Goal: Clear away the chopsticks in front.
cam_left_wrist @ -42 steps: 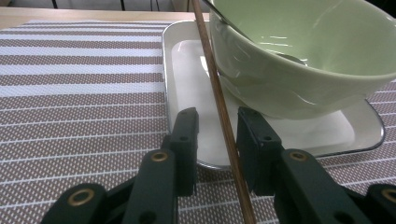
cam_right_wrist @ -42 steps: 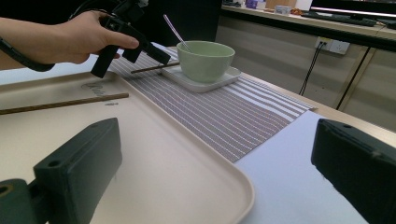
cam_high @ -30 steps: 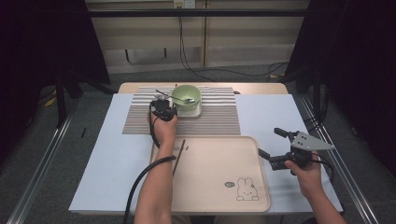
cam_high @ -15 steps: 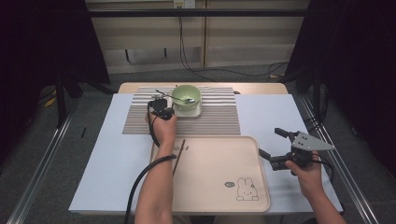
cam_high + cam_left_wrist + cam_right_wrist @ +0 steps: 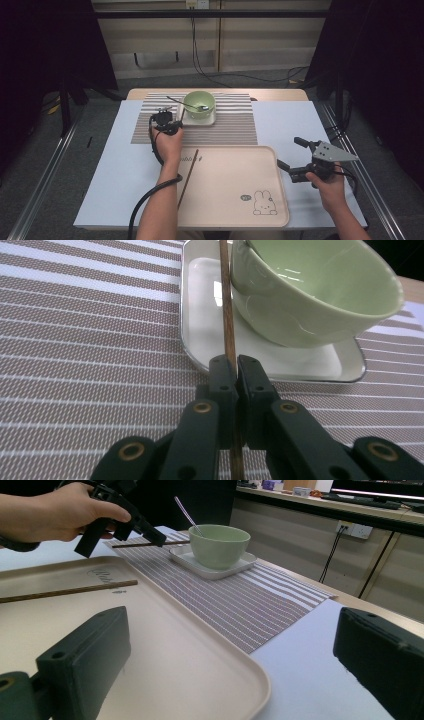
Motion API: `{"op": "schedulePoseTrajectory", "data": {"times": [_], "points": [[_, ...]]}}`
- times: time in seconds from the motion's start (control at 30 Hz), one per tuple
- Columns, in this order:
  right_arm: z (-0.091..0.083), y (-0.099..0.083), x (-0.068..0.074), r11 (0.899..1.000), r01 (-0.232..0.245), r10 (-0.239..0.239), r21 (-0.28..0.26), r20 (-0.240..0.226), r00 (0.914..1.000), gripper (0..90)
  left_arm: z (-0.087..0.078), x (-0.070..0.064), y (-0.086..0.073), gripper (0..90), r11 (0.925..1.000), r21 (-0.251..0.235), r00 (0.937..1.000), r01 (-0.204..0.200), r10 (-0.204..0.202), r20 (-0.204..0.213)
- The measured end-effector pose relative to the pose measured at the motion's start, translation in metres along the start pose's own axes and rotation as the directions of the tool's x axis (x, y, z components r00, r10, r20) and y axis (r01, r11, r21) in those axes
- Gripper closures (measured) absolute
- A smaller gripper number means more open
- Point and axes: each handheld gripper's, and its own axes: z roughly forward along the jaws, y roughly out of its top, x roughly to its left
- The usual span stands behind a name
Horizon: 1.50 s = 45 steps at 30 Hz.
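My left gripper (image 5: pixel 172 123) is shut on a brown chopstick (image 5: pixel 227 315). It holds the stick low over the striped placemat (image 5: pixel 235 127), and the stick's far end reaches over the rim of the white plate (image 5: pixel 210 320) beside the green bowl (image 5: pixel 320 295). In the right gripper view the held chopstick (image 5: pixel 165 543) lies level, pointing at the bowl (image 5: pixel 220 545). A metal spoon (image 5: pixel 182 103) leans in the bowl (image 5: pixel 200 104). A second chopstick (image 5: pixel 188 172) lies on the beige tray (image 5: pixel 235 200). My right gripper (image 5: pixel 287 151) is open and empty at the tray's right edge.
The tray has a rabbit drawing (image 5: pixel 264 202) near its front right corner. A white sheet (image 5: pixel 295 125) covers the table under tray and placemat. Metal rails (image 5: pixel 45 175) run along both sides, and cables (image 5: pixel 200 65) lie on the floor behind.
My left gripper with the chopstick has shifted slightly left and back from the bowl. The right gripper has stayed where it was.
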Motion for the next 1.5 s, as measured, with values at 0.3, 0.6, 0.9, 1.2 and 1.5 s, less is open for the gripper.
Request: {"op": "schedulePoseTrajectory", "data": {"times": [0.3,0.6,0.9,1.2,1.5], "points": [[0.001,0.0,0.001,1.0,-0.005,0.005,-0.001,0.002,1.0,1.4,-0.024,0.005,-0.002,86.3,0.9998,-0.003,0.9994,0.019,-0.018,0.029],[0.001,0.0,0.001,1.0,-0.006,0.006,0.001,0.002,1.0,1.4,-0.053,0.014,-0.019,86.3,0.9996,-0.01,0.9984,0.027,-0.026,0.05],[0.001,0.0,0.002,1.0,0.007,-0.007,0.004,-0.002,1.0,1.4,-0.089,0.017,-0.04,86.3,0.9988,-0.041,0.9963,0.027,-0.023,0.083],[0.0,0.001,0.003,1.0,0.005,-0.005,0.005,-0.002,1.0,1.4,-0.113,0.023,-0.062,86.3,0.9967,-0.062,0.9939,0.052,-0.046,0.101],[0.0,0.001,0.003,1.0,0.015,-0.015,0.006,-0.005,0.9999,1.5,-0.13,0.02,-0.082,86.3,0.9961,-0.07,0.9908,0.055,-0.045,0.127]]}}
